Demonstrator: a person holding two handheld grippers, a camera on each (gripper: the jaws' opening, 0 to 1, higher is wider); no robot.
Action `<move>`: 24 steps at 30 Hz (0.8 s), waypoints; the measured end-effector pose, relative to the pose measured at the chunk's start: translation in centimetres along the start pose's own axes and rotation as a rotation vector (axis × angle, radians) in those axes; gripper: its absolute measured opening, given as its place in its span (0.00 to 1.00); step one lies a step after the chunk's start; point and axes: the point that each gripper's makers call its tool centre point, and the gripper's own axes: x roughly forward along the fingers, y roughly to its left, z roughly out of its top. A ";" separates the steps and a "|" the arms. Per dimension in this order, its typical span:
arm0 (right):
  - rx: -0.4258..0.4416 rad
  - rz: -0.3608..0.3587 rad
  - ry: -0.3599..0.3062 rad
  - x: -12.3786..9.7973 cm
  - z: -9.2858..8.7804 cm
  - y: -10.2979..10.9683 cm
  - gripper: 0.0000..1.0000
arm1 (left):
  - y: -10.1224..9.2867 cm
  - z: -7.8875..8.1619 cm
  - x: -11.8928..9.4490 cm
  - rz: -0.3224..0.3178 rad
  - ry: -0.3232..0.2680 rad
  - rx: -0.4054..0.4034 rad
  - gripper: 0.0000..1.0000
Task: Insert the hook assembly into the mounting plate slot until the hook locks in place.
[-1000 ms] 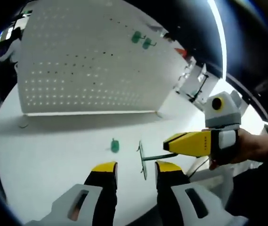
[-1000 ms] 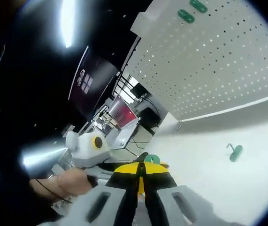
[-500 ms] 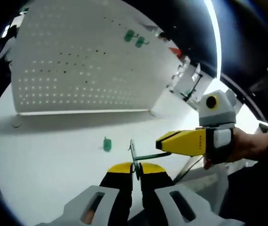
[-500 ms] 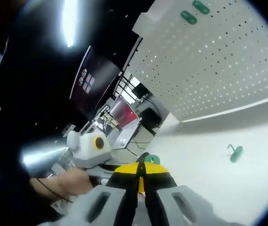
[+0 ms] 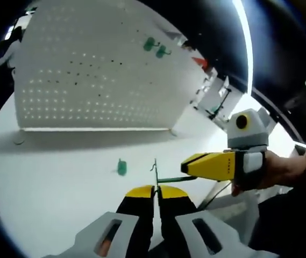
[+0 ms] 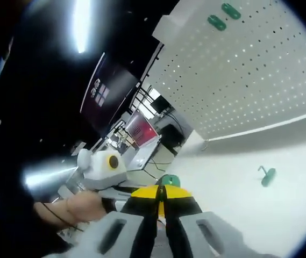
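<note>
- The green wire hook (image 5: 166, 179) is held between both grippers above the white table (image 5: 56, 172). Its thin upright end stands just above the left gripper's yellow tips; its shaft runs sideways to the right gripper's tips.
- Left gripper (image 5: 155, 191): jaws clenched on the upright end of the hook, yellow tips nearly touching.
- Right gripper (image 5: 187, 166), seen in the left gripper view entering from the right: jaws closed on the other end of the hook shaft. A person's hand (image 5: 287, 169) holds its body.
- In the right gripper view, the right gripper (image 6: 161, 190) shows its jaws pressed together, with a green rounded part of the hook (image 6: 169, 180) just above the tips.
- The left gripper's body (image 6: 101, 166) and the hand holding it (image 6: 69, 207) appear in the right gripper view at the left.
- A second green hook (image 5: 121, 167) lies on the table, apart from both grippers, also at (image 6: 267, 176).
- The white pegboard (image 5: 99, 64) stands upright at the rear of the table; two green hooks (image 5: 156, 47) are mounted near its upper edge.
</note>
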 end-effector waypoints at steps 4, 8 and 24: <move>-0.017 -0.010 -0.009 0.0 0.4 0.1 0.00 | -0.1 0.5 0.0 0.012 -0.007 0.022 0.01; -0.011 -0.013 -0.033 0.0 1.4 0.3 0.01 | -0.1 1.4 -0.1 0.018 -0.043 0.012 0.01; -0.175 -0.105 -0.076 -0.3 3.6 1.3 0.10 | -0.1 4.7 -0.3 0.096 -0.151 0.064 0.01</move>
